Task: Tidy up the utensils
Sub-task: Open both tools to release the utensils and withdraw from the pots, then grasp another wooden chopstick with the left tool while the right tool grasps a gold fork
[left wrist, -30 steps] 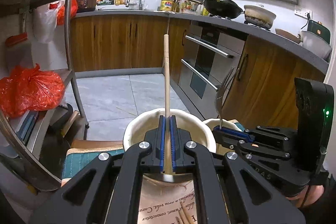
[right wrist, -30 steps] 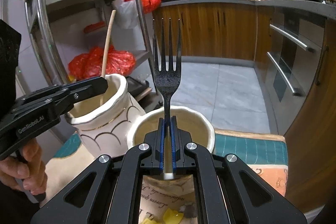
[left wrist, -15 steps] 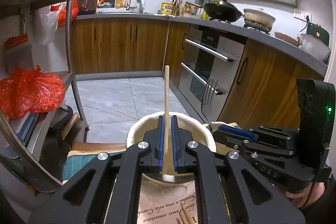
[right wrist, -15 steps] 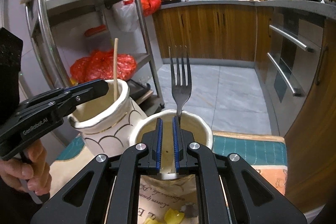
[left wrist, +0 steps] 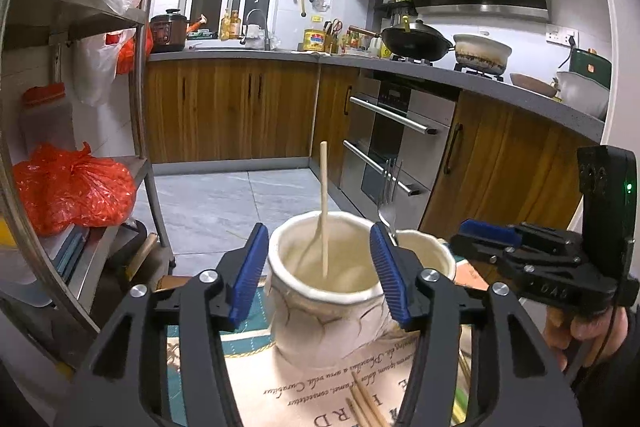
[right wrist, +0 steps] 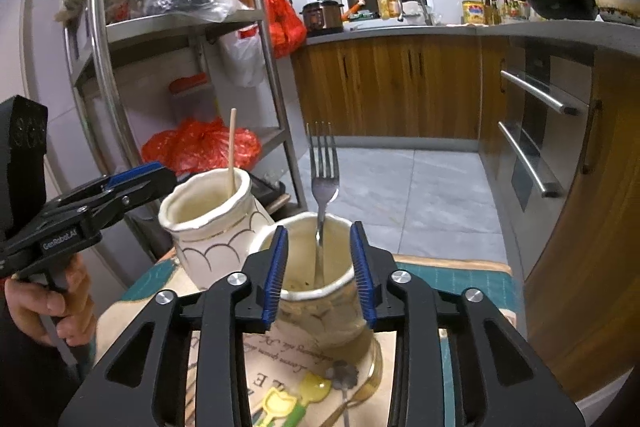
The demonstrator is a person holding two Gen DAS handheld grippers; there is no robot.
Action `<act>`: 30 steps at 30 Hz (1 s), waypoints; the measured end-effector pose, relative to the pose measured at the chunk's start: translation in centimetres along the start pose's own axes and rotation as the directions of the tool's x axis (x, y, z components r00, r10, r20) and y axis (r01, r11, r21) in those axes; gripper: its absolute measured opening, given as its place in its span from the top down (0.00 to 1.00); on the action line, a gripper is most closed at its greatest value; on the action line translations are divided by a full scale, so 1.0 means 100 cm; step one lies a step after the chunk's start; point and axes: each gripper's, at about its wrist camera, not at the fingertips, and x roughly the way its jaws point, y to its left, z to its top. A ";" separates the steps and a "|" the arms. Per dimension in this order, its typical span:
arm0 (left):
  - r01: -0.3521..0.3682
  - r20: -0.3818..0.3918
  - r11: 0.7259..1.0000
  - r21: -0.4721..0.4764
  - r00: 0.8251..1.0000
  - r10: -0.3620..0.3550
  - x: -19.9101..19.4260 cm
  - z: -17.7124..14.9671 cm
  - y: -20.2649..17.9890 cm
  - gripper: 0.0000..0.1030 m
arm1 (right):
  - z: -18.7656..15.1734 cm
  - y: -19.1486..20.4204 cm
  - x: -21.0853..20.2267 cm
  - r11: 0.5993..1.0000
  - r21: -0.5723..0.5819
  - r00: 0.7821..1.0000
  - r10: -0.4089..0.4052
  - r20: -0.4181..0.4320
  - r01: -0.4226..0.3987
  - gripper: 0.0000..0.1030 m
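The left tongs (left wrist: 318, 277) are spreading apart, pads clear of the wooden chopstick (left wrist: 324, 207), which stands free in the cream ceramic jar (left wrist: 320, 323). The right tongs (right wrist: 318, 273) are also spreading, with nothing gripped; the metal fork (right wrist: 323, 183) stands tines-up in the second jar (right wrist: 320, 319). Both jars sit on the desk's printed mat (left wrist: 300, 393), the fork jar at 3 o'clock of the chopstick jar.

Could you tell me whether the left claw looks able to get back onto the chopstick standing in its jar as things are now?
Probably yes: the left claw is opening with nothing between its pads, and the chopstick stands clear above the jar rim straight ahead.
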 end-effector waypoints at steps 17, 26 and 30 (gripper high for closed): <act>-0.027 -0.058 0.999 -0.025 0.998 0.026 -0.033 -0.034 0.014 0.42 | -0.039 0.002 -0.035 1.000 0.014 0.999 -0.021 -0.049 0.022 0.44; -0.017 -0.149 1.000 -0.003 0.989 0.017 -0.039 -0.068 0.003 0.42 | -0.069 -0.007 -0.048 0.997 0.013 0.989 -0.070 -0.130 0.072 0.44; -0.006 -0.222 1.000 0.011 0.975 0.008 -0.035 -0.086 -0.005 0.46 | -0.086 -0.011 -0.049 0.996 -0.008 0.977 -0.094 -0.191 0.094 0.44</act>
